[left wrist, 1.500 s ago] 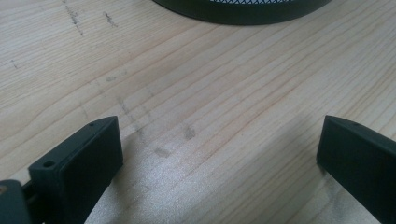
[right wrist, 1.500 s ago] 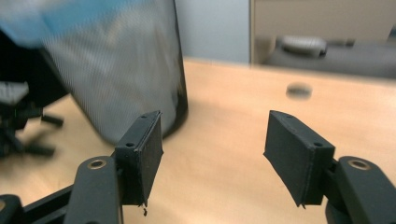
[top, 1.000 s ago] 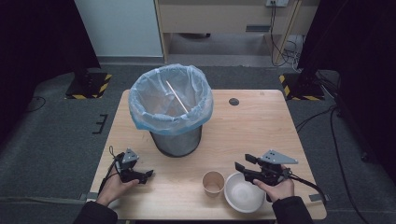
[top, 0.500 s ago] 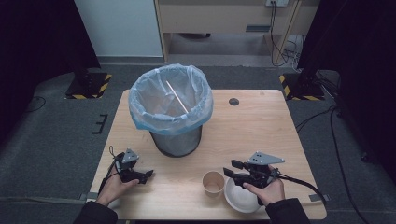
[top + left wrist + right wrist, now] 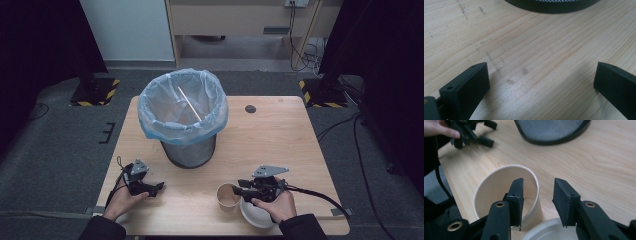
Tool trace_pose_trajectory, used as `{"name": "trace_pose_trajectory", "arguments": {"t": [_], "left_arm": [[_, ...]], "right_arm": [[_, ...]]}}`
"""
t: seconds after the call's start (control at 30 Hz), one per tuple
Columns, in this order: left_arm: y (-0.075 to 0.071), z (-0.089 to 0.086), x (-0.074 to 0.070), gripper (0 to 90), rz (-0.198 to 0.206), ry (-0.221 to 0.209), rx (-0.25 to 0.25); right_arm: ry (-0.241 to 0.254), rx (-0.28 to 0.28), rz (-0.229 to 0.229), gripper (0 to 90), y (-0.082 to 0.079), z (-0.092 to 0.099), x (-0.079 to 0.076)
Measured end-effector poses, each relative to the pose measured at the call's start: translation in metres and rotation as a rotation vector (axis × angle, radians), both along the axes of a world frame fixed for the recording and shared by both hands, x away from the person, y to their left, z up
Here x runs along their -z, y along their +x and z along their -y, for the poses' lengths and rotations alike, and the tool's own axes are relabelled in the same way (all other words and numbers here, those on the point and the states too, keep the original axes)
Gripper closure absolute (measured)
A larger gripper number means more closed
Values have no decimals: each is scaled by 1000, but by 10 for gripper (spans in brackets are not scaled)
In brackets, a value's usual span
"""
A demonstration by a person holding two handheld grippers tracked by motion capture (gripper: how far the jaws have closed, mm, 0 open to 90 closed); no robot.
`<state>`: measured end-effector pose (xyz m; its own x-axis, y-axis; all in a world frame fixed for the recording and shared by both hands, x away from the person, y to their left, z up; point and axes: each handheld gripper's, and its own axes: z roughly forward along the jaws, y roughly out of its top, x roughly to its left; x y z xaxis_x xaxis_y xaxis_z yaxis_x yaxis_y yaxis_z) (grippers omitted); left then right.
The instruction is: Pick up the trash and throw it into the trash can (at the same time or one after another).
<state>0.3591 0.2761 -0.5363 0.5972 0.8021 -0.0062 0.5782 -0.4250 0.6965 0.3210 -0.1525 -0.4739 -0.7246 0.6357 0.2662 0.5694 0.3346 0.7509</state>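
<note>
**benchrat:** So what's the right gripper (image 5: 537, 202) up to? From the right gripper view one jaw sits inside the paper cup (image 5: 506, 195) and the other outside, straddling the wall.

**mesh_fan:** Yeah, a rim pinch in the making I'd say. The jaws are at a narrowish gap but there's daylight between the outer jaw and the cup wall, so nothing's clamped yet. Gripping a thin cup by its wall makes sense, it's too wide to grab around at that opening.

**benchrat:** Where's the cup on the table (image 5: 280, 135)?

**mesh_fan:** Near the front edge, just beside a white bowl (image 5: 256, 215), which the person's right hand (image 5: 277, 205) hovers over. Whether cup and bowl actually touch I can't tell, too small in the high view.

**benchrat:** And the left gripper (image 5: 142, 186)?

**mesh_fan:** Parked low at the front-left, jaws spread wide over bare wood, holding nothing. Probably just keeping out of the way.

**benchrat:** Room to move?

**mesh_fan:** Plenty. The bin (image 5: 184, 120) with the blue liner (image 5: 150, 131) stands mid-table, well apart from the cup, with open wood between. My guess is the cup goes there, so it needs to clear that tall rim. Only tight spot is the bowl and the front edge right behind the cup.
</note>
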Motion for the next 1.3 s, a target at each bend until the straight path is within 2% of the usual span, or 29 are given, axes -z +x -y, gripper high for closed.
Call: {"name": "trace_pose_trajectory", "arguments": {"t": [0.17, 0.37, 0.53, 0.87, 1.07, 1.3], "left_arm": [[0, 0, 0, 0, 0, 0, 0], [0, 0, 0, 0, 0, 0, 0], [0, 0, 0, 0, 0, 0, 0], [0, 0, 0, 0, 0, 0, 0], [0, 0, 0, 0, 0, 0, 0], [0, 0, 0, 0, 0, 0, 1]], "right_arm": [[-18, -4, -30, 659, 3, -3, 5], [-35, 20, -38, 775, 4, -4, 6], [-53, 19, -43, 829, 4, -4, 7], [59, 57, 1, 847, 4, 4, -10], [136, 103, 69, 846, 5, 15, -26], [266, 141, 154, 845, 3, 31, -50]]}}
